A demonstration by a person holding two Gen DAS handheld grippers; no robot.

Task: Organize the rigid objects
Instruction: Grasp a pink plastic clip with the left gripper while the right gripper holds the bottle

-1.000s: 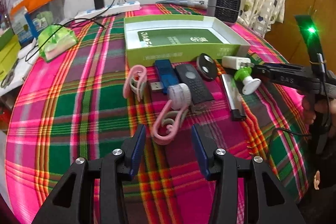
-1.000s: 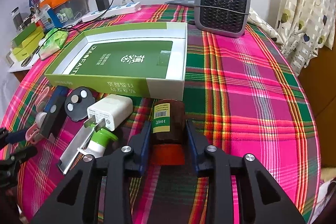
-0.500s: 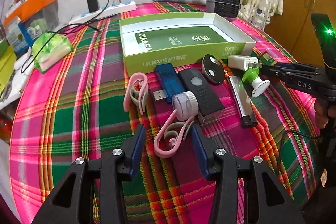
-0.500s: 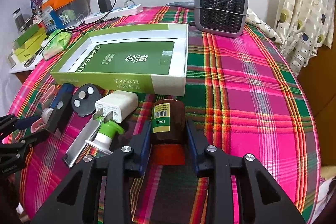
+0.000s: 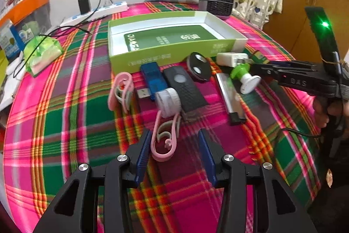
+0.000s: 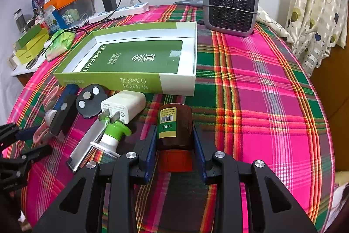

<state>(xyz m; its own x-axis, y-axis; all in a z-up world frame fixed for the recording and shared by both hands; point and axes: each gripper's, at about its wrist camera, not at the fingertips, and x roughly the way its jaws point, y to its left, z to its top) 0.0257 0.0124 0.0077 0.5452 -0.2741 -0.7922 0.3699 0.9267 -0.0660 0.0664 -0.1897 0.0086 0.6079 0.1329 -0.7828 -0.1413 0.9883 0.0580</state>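
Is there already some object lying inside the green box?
No, the green box shows only its printed bottom, and the small objects lie on the tablecloth in front of it.

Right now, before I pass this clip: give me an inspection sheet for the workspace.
Surface: plaid cloth covers the table.
Job's things: open green box, nothing loose in it; brown bottle on its side; charger, black disc, remote, USB stick, white jar, green-white plug, metal bar and pink clips lie before the box.
Clutter: heater, green pouch.
Tools: right tool shut on the bottle; left tool open around a pink clip.
Cables: power strip with adapter plugged in.
Surroundings: barred window, curtain, crowded shelf.
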